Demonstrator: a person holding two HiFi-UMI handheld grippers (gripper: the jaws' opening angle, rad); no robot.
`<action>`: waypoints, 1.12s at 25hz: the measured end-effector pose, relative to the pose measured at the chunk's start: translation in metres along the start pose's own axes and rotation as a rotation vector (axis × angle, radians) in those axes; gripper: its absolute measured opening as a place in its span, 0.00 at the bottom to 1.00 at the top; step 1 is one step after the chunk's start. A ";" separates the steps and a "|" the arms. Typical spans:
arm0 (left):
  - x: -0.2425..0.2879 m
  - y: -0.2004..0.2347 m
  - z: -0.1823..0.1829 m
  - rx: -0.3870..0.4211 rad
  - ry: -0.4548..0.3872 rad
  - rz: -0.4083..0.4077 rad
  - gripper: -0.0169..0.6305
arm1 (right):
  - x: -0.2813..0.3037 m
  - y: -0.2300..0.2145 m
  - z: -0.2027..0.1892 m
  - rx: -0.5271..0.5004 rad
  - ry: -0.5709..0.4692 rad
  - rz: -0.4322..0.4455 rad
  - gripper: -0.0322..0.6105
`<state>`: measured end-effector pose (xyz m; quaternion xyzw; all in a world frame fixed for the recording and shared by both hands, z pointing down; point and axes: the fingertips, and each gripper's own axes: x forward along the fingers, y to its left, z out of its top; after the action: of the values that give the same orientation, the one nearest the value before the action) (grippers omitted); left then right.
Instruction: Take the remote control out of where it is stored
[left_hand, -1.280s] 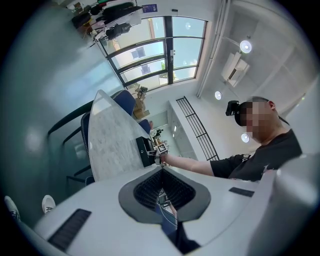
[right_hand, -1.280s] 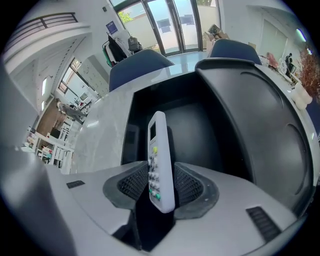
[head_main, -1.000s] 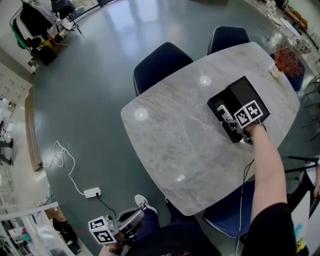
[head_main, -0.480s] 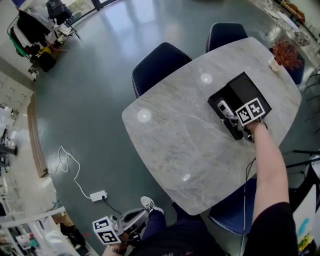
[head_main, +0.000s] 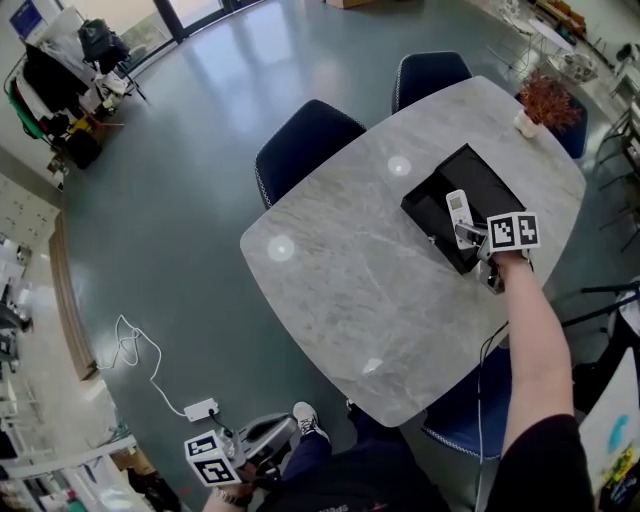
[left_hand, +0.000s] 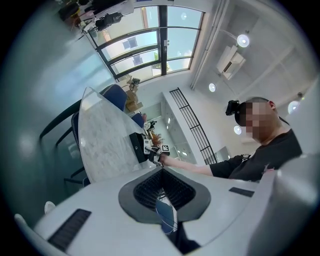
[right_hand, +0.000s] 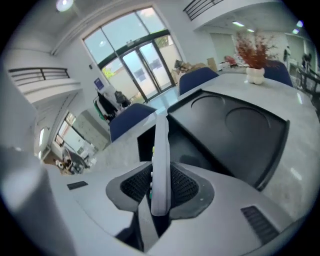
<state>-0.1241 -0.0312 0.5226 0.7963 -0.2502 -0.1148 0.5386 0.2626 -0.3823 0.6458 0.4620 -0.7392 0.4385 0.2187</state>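
Observation:
My right gripper (head_main: 466, 233) is shut on the lower end of a slim white remote control (head_main: 458, 208), which stands up over the open front compartment of a black storage box (head_main: 482, 177) on the marble table (head_main: 340, 270). In the right gripper view the remote (right_hand: 161, 160) stands edge-on between the two ribbed pads (right_hand: 182, 186), with the box (right_hand: 225, 130) just behind it. My left gripper (head_main: 272, 436) hangs low beside the person's leg, off the table, jaws closed on nothing (left_hand: 162, 187).
Two dark blue chairs (head_main: 305, 140) stand at the table's far side and another (head_main: 460, 425) at its near edge. A white vase with red twigs (head_main: 527, 118) sits at the far right corner. A power strip with cable (head_main: 200, 410) lies on the floor.
The remote has come up out of the box's front compartment in the right gripper and now stands above the box. The left gripper stays low by the leg.

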 end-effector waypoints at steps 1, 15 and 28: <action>-0.001 -0.002 0.001 0.005 0.006 -0.009 0.04 | -0.009 0.001 0.001 0.050 -0.052 0.016 0.23; -0.041 -0.035 0.009 0.096 0.081 -0.129 0.04 | -0.136 0.166 -0.052 0.400 -0.588 0.493 0.23; -0.081 -0.063 -0.005 0.149 0.163 -0.255 0.04 | -0.172 0.322 -0.192 0.438 -0.564 0.608 0.23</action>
<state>-0.1739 0.0335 0.4598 0.8661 -0.1106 -0.0981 0.4776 0.0470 -0.0735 0.4763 0.3607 -0.7616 0.4859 -0.2319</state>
